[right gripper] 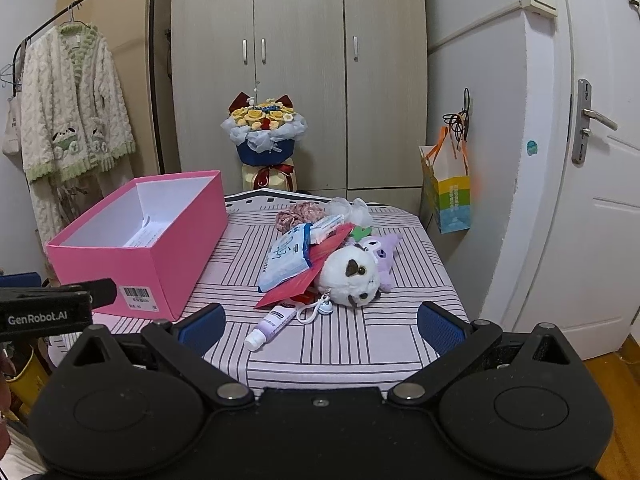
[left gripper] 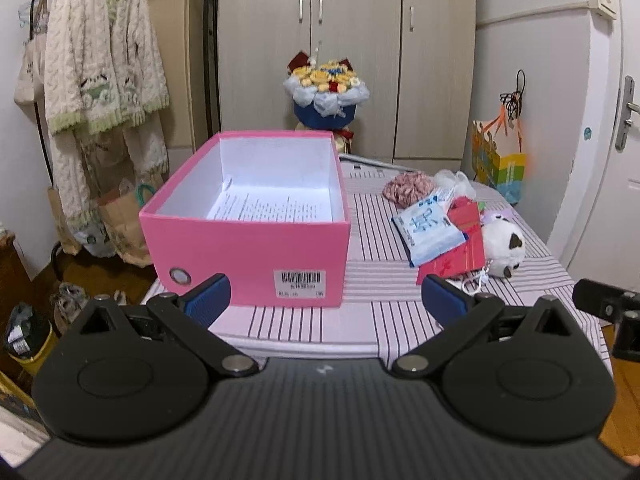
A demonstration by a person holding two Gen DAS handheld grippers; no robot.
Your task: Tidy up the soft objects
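An open pink box (left gripper: pixel 244 256) (right gripper: pixel 132 264) with printed paper inside stands on the left of the striped table. To its right lies a pile: a white plush cat (right gripper: pixel 352 276) (left gripper: pixel 502 246), a purple plush (right gripper: pixel 386 254), a blue tissue pack (right gripper: pixel 286 258) (left gripper: pixel 426 232), a red envelope (right gripper: pixel 304 280) (left gripper: pixel 460 248), a pink scrunchie (right gripper: pixel 298 214) (left gripper: pixel 408 188) and a small tube (right gripper: pixel 268 326). My left gripper (left gripper: pixel 326 298) hangs open in front of the box. My right gripper (right gripper: pixel 320 326) is open near the table's front edge, just short of the tube and the plush cat.
The striped tablecloth (right gripper: pixel 360 344) covers the table. A flower bouquet (right gripper: pixel 264 130) stands behind it before a wardrobe (right gripper: pixel 300 60). A gift bag (right gripper: pixel 448 196) hangs at the right by a white door (right gripper: pixel 592 200). A robe (right gripper: pixel 68 112) hangs on a rack at the left.
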